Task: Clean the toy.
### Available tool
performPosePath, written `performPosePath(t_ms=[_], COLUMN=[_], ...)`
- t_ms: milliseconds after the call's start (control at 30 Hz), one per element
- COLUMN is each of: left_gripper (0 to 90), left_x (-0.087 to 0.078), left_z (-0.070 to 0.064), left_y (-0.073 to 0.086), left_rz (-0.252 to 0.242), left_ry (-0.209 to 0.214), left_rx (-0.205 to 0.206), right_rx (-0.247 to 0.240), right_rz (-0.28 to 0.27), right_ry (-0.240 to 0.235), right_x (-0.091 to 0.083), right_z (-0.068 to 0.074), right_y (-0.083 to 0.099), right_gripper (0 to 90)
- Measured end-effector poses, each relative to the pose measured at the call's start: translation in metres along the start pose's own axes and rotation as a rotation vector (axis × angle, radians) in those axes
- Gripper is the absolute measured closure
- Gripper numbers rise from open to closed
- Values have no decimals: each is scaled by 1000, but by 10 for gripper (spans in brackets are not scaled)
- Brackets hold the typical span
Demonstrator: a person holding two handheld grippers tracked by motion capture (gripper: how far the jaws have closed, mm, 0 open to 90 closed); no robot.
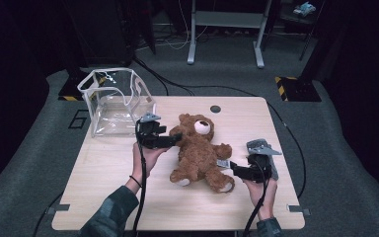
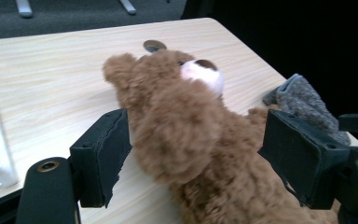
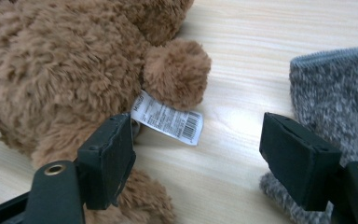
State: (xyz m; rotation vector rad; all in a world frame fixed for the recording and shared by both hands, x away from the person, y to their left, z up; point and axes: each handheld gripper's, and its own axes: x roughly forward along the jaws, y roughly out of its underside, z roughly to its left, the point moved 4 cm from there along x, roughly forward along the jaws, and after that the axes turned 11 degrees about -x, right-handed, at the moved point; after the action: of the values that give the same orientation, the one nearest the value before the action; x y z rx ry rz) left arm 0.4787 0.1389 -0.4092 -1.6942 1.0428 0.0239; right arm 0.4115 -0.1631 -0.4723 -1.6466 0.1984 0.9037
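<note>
Spread left gripper [image 2: 193,158] jaws straddle the teddy bear [image 1: 200,150] arm; the bear lies mid-surface [image 1: 118,173] beside the clear bag [image 1: 114,101]. Right gripper [image 3: 196,161], also spread, frames only the white tag [image 3: 168,117]: closing there risks pinching the tag or the grey cloth [image 3: 335,98], so the soft bear could sag or slip.

Your table [image 1: 128,168] sits in even overhead light; the room around it falls to near black. Shadows stay soft. The high view looks grainy. Both gripper views blur slightly on the near jaws.

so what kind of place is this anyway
Probably a lab or recording room rather than a home: a bare wooden table stands on grey carpet, cables trail across the floor, and yellow-black hazard tape marks an equipment base behind.
</note>
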Motion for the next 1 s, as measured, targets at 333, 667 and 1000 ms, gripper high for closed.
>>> performPosePath(t_ms=[333, 667, 1000], left_gripper=[224, 221, 210], left_x=[19, 48, 63], left_z=[-27, -62, -41], left_y=[2, 2, 10], left_rz=[41, 104, 139], left_ry=[18, 20, -100], left_rx=[43, 75, 68], right_rx=[30, 61, 76], right_rz=[2, 0, -26], right_ry=[16, 17, -34], right_x=[-3, -3, -4], right_z=[-7, -11, -8], right_y=[18, 29, 36], right_gripper=[227, 222, 212])
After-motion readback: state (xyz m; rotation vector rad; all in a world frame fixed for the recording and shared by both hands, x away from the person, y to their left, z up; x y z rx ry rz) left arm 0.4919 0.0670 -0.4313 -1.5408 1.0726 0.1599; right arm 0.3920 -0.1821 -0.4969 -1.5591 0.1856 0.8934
